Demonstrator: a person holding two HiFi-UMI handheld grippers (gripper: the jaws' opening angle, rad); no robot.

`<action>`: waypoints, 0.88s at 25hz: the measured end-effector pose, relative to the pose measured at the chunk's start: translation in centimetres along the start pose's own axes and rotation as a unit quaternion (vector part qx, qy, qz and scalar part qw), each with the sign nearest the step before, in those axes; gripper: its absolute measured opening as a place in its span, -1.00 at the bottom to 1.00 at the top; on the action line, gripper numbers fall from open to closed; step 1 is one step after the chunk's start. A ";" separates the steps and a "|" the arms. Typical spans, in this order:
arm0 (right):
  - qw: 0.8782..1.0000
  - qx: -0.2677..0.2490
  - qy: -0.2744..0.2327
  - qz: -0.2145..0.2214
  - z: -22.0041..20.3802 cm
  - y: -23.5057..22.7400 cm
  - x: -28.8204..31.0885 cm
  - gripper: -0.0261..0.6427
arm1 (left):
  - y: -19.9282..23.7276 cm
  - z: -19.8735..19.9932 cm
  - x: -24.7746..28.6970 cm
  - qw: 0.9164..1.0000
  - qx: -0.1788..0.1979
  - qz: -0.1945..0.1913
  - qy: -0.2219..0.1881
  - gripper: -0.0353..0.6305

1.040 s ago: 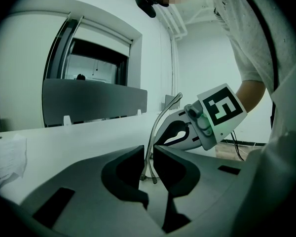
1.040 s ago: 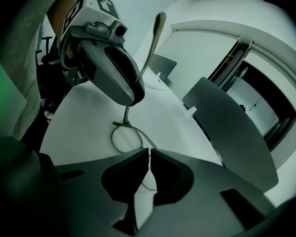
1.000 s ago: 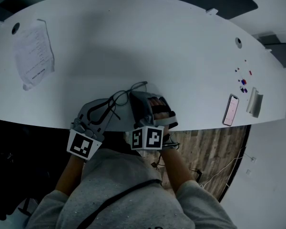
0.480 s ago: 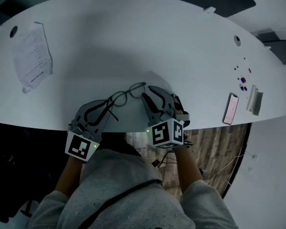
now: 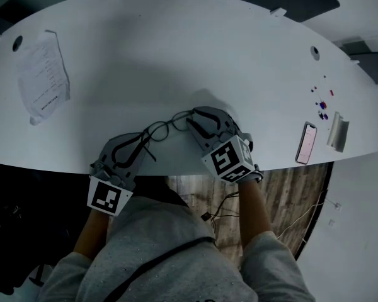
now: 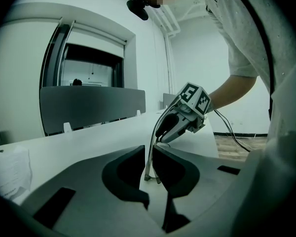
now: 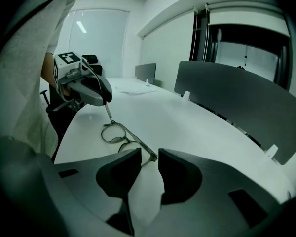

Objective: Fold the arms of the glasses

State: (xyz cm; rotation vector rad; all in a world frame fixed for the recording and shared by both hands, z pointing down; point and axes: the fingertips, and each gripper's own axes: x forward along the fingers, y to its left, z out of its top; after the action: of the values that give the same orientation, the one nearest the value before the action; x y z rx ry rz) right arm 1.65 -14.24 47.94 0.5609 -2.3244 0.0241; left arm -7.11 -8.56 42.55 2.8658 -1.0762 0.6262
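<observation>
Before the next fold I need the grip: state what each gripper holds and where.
The left gripper holds the glasses by one arm. The right gripper holds nothing: its jaws are opening, with nothing pressed between them.

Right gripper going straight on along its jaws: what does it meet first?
The glasses, most likely: their near end sits at the tips of the right gripper, whose jaws are opening, ungripped.

White curved table [image 5: 176, 55]: paper sheet [image 5: 44, 74] far left, glasses [image 5: 169, 125] near edge centre, phone [image 5: 307, 143] right, small coloured bits [image 5: 321, 109] beyond phone.
</observation>
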 end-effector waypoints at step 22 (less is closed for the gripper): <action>0.997 0.025 0.019 -0.068 -1.0 2.0 -1.4 -0.75 | 2.3 0.1 -0.4 0.997 0.003 0.081 0.015 -0.77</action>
State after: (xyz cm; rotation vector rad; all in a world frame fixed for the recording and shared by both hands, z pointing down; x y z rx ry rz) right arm 2.39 -11.70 48.05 0.7358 -2.2491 0.0278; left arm -8.83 -10.11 41.98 2.7839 -1.3147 0.6803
